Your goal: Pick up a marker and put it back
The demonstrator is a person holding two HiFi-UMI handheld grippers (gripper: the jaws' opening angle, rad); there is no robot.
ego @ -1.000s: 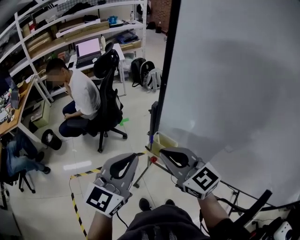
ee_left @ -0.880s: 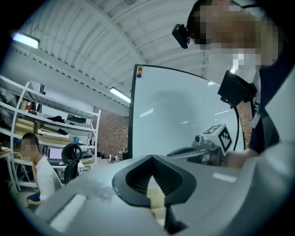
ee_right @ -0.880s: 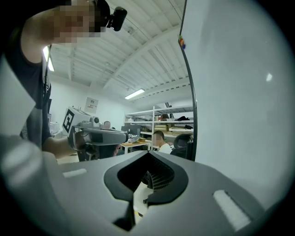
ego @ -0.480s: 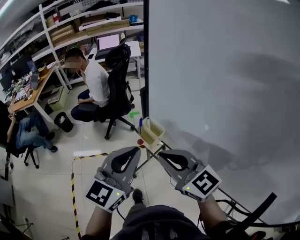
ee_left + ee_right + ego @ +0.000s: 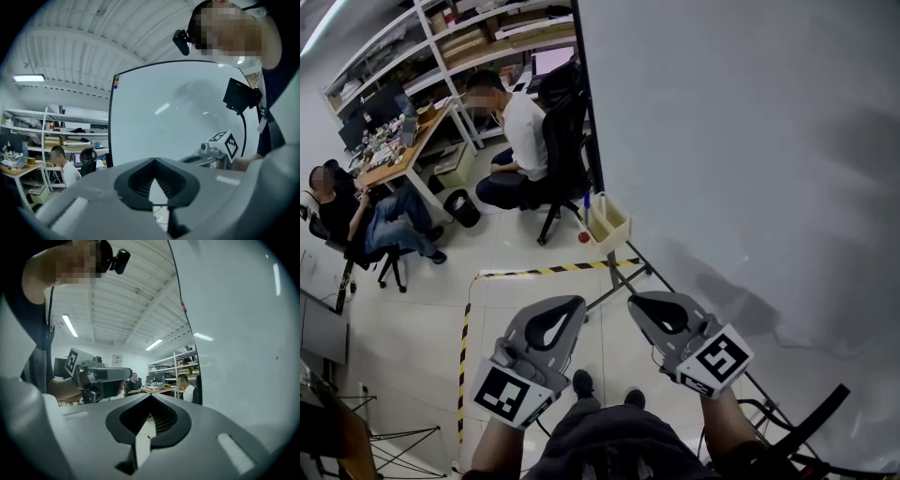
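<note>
Though carried level and side by side, not yet engaged with anything. Beyond and to the right of both sets of jaws: whiteboard (image 5: 741, 141), blank, upright on a metal stand. Well ahead of the tips and off to their left: seated person in a white shirt (image 5: 520, 131) and second seated person (image 5: 356, 211), apparently no part of the task. Nearest: left gripper (image 5: 567, 309) and right gripper (image 5: 647, 307), jaws of each pressed together on nothing, tips aimed toward the board's lower corner; probably kept closed for the approach. Ahead of the tips at that corner: pale bin (image 5: 607, 223), presumably placed there to keep pens within writing reach. Smallest: blue marker (image 5: 587, 201), seemingly standing at the bin's left edge, well ahead of both tips, untouched; red spot (image 5: 583, 237) just below, too small to identify.
</note>
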